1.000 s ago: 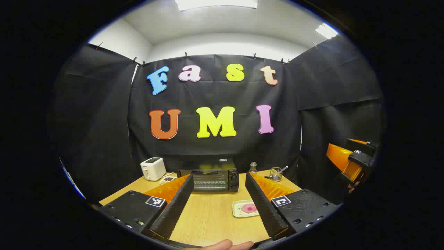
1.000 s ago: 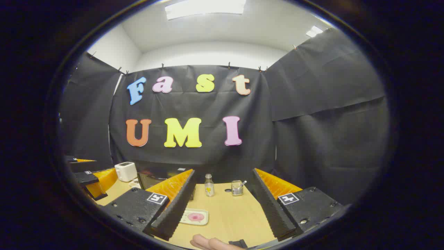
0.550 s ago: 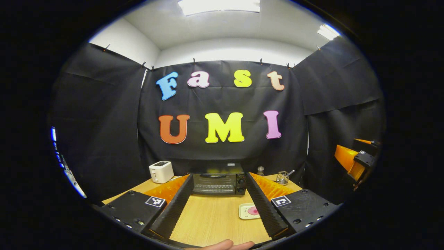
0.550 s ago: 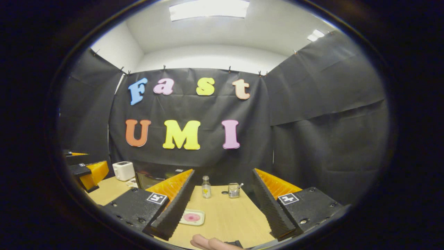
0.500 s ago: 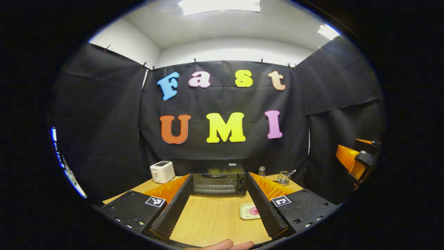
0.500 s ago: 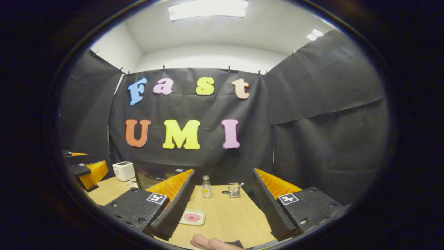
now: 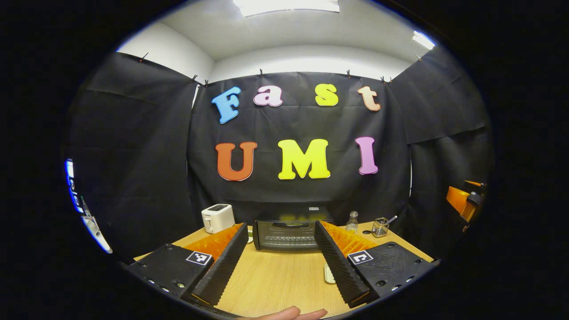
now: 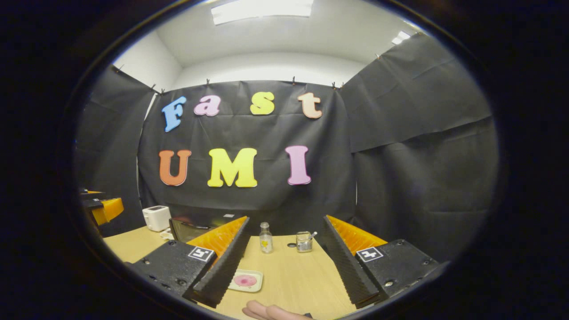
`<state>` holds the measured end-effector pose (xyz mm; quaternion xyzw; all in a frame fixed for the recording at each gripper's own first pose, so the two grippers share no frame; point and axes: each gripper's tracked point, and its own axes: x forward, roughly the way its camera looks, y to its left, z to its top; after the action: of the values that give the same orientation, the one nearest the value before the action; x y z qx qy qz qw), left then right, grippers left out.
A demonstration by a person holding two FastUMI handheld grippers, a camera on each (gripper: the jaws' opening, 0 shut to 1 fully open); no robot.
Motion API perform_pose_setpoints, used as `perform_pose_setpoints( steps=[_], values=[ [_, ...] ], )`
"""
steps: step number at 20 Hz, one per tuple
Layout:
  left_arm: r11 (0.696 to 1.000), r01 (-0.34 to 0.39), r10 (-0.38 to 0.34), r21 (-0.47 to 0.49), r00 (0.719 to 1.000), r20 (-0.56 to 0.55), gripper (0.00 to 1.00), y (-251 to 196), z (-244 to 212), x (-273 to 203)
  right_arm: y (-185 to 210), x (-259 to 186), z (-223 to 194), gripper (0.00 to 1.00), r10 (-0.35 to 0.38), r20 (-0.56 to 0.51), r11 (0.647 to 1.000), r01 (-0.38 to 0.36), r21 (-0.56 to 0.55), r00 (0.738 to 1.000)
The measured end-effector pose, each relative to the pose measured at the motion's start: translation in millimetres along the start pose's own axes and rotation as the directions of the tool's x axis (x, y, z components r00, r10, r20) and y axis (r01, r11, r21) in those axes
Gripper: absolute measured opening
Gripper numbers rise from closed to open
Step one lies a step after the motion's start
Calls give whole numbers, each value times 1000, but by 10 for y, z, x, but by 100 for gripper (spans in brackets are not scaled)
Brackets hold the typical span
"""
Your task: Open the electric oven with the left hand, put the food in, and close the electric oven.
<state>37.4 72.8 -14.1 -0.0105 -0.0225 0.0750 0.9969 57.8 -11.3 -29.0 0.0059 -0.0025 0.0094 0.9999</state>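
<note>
A black electric oven (image 7: 286,234) stands at the back of the wooden table (image 7: 275,280), door shut, straight ahead between my left gripper's fingers. My left gripper (image 7: 280,262) is open and empty, well short of the oven. A small pale plate with a pink piece of food (image 8: 245,281) lies on the table just inside my right gripper's left finger; its edge (image 7: 328,273) peeks out beside my left gripper's right finger. My right gripper (image 8: 284,266) is open and empty, above the table. The oven (image 8: 189,228) is partly hidden behind that left finger.
A white toaster (image 7: 217,218) stands left of the oven. A small glass bottle (image 8: 266,238) and a wire holder with a utensil (image 8: 304,241) stand at the table's back right. The other gripper (image 7: 464,202) hovers far right in the left gripper view.
My left gripper has swung leftward, so the oven now sits centred between its fingers and the plate has slid mostly behind its right finger. The right gripper has barely moved.
</note>
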Motion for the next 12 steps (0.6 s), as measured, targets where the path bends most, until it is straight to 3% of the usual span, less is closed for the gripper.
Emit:
perform_pose_setpoints(
  steps=[4, 12],
  values=[
    [1000, -18, 18, -20, 1000, 15, 95, 97, 28, 335, -27, 254, 11, 100, -17, 14, 1000, 17, -5, 1000],
    [995, 48, -54, -92, 997, -61, 95, 1, -295, 1478, -7, 668, -266, 100, 48, -46, 998, -46, 49, 998]
  ],
)
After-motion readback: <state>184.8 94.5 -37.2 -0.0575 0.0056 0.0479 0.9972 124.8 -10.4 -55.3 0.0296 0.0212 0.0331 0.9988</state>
